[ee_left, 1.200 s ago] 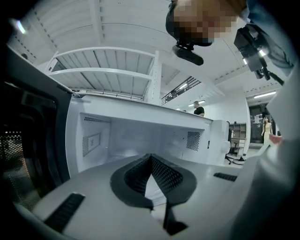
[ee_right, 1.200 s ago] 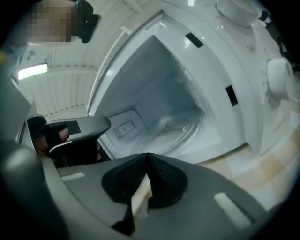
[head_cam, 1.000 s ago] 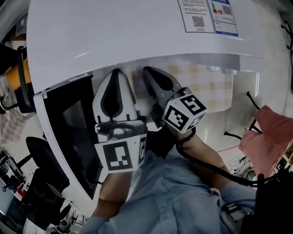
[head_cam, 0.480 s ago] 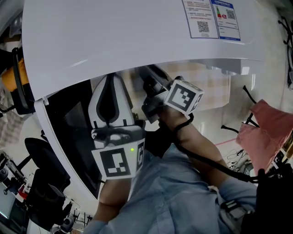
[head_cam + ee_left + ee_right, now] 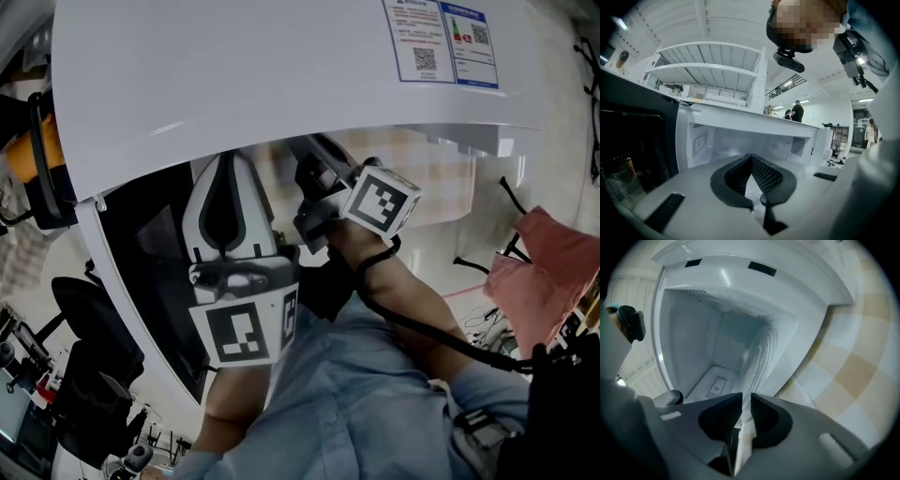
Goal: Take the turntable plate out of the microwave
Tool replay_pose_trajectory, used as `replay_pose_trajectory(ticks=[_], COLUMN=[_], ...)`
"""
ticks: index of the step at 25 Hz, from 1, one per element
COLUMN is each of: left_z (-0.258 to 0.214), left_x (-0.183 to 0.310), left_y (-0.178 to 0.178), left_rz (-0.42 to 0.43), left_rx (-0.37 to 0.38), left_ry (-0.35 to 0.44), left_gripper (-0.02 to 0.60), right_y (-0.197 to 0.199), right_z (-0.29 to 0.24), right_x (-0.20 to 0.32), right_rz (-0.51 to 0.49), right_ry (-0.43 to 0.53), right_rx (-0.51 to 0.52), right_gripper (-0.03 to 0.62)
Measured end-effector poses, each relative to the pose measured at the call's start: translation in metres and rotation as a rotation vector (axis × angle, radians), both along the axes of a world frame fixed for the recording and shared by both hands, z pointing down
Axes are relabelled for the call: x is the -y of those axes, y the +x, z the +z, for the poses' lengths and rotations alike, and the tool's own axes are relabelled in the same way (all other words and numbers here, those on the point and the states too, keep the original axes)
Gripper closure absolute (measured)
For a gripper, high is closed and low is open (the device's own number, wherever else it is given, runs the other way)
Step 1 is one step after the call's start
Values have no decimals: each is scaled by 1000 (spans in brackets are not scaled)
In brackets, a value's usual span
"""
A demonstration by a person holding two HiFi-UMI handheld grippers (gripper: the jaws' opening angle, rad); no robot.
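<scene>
The right gripper (image 5: pixel 746 398) has just been closing its jaws, which pinch the near rim of the glass plate (image 5: pixel 758 355). The plate is seen edge-on at the frame's centre, inside the microwave (image 5: pixel 689 333). At its view's lower centre, the left gripper (image 5: pixel 751 157) has its jaws together and empty, facing the cavity.

The support is a checked surface (image 5: pixel 448 178) in beige and white. A white microwave (image 5: pixel 262 75) stands directly on it. Bare checked area shows at the microwave's open front.
</scene>
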State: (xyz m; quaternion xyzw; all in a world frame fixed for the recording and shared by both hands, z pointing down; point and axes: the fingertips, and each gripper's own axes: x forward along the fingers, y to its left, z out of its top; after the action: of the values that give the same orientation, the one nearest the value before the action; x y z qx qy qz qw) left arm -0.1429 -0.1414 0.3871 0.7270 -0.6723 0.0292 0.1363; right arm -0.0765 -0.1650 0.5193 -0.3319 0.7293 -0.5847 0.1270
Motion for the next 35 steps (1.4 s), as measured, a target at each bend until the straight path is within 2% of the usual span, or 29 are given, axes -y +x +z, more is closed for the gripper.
replay_pose_trajectory(ticks=[9, 21, 23, 27, 35], left_z=[-1, -2, -2, -7, -17], left_x=[-7, -10, -8, -6, -1], left_y=[-2, 6, 5, 7, 7], left_rz=[-5, 29, 31, 39, 50], left_rx=[2, -14, -16, -22, -32], left_ry=[-2, -15, -15, -10, 7], left_gripper=[574, 574, 574, 574, 574], right_y=[4, 12, 11, 10, 10], right_z=[-3, 4, 5, 6, 3], right_x=[-12, -40, -38, -26, 2], right_rz=[-2, 8, 9, 18, 48], right_ry=[7, -38, -33, -29, -9], right_rx=[51, 23, 21, 30, 38], right_gripper=[548, 542, 536, 482, 484])
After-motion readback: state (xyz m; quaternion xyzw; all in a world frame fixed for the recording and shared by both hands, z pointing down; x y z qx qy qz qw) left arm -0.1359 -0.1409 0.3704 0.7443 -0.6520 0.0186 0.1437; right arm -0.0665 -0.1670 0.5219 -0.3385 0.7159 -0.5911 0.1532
